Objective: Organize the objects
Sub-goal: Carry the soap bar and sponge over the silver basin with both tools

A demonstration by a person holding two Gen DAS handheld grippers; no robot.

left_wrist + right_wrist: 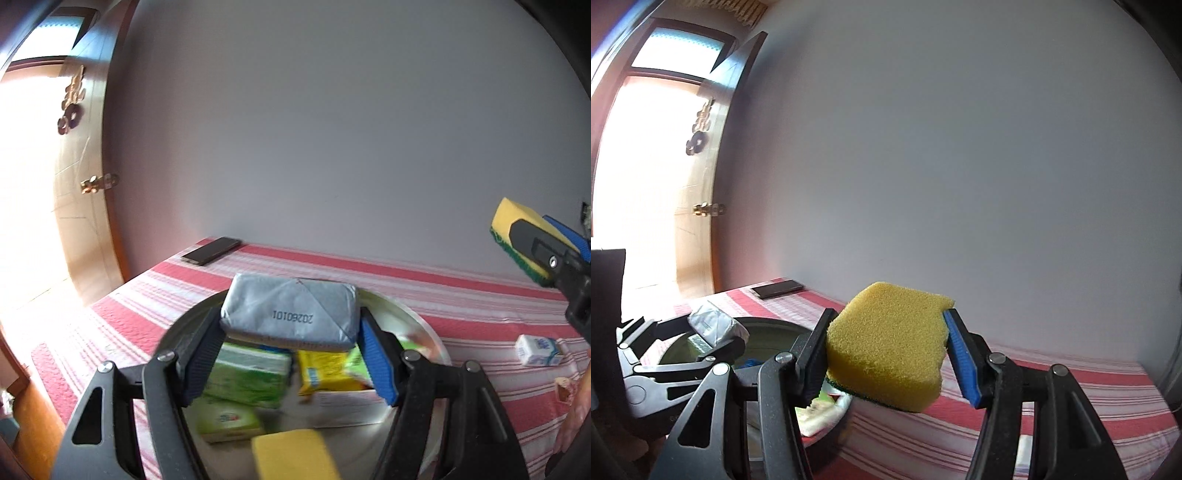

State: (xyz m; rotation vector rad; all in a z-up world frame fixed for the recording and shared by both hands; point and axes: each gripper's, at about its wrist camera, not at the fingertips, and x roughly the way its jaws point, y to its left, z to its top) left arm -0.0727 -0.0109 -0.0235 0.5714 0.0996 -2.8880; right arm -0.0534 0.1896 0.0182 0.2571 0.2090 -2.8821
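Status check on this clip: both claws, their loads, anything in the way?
Left claw shut on grey packet, above metal bowl. Right claw shut on yellow sponge, clear of striped cloth. Bowl already crowded with packets; nothing blocking.

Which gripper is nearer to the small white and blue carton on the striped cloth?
Right. The right gripper, shut on a yellow sponge, is above the carton. The left gripper holds a grey packet over the metal bowl, farther left.

Sponge point(886, 343): porous, matt foam. Pack point(290, 312): creased grey wrap, slight sheen. Bowl point(421, 328): polished metal; cloth point(461, 295) woven.
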